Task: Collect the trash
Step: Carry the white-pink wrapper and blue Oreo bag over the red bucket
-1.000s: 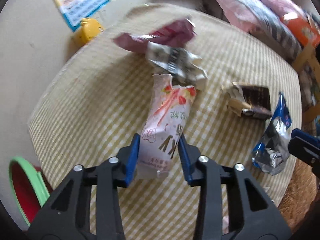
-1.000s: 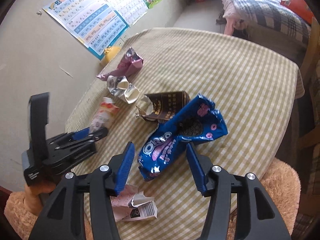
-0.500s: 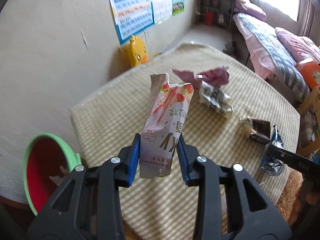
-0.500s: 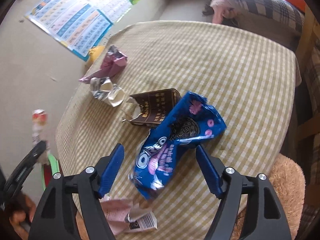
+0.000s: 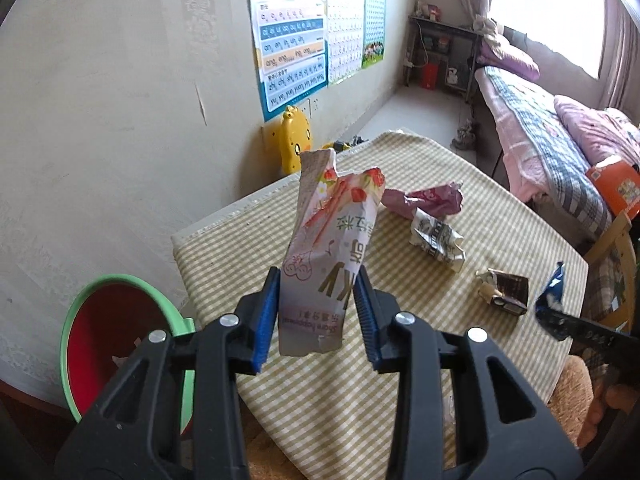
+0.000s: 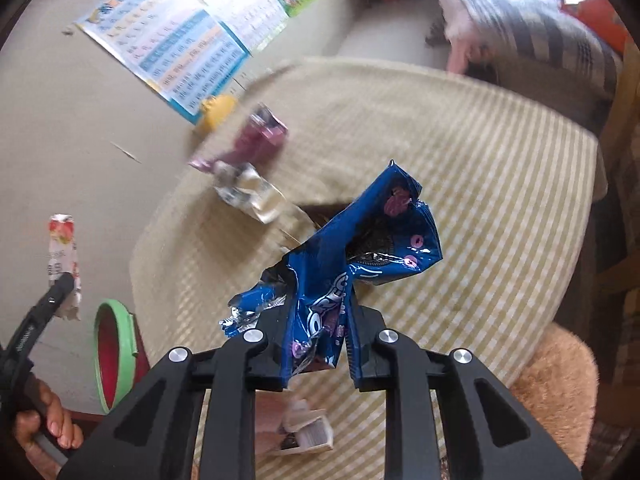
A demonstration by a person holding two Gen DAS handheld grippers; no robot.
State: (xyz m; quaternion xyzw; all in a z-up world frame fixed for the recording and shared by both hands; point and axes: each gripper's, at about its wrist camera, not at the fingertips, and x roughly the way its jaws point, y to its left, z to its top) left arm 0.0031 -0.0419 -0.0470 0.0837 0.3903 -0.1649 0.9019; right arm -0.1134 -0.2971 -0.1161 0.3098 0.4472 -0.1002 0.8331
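Observation:
My left gripper [image 5: 316, 316] is shut on a pink and white snack wrapper [image 5: 332, 248] and holds it upright above the table's near left corner. The wrapper also shows in the right wrist view [image 6: 62, 256]. My right gripper [image 6: 318, 344] is shut on a blue Oreo wrapper [image 6: 360, 256], lifted off the table. A red bin with a green rim [image 5: 108, 336] stands on the floor left of the table; it also shows in the right wrist view [image 6: 114, 352]. A purple wrapper [image 5: 424, 200], a crumpled silver wrapper [image 5: 436, 240] and a brown carton [image 5: 504, 292] lie on the table.
The table has a checked cloth [image 5: 500, 232]. A torn pink and white carton [image 6: 296, 428] lies near its front edge. A yellow duck toy [image 5: 296, 144] stands by the wall. A bed [image 5: 552, 148] is at the far right, a wooden chair [image 5: 616, 240] beside the table.
My right gripper has closed on the Oreo wrapper and lifted it. My left gripper has raised its wrapper higher and drawn back towards the bin side.

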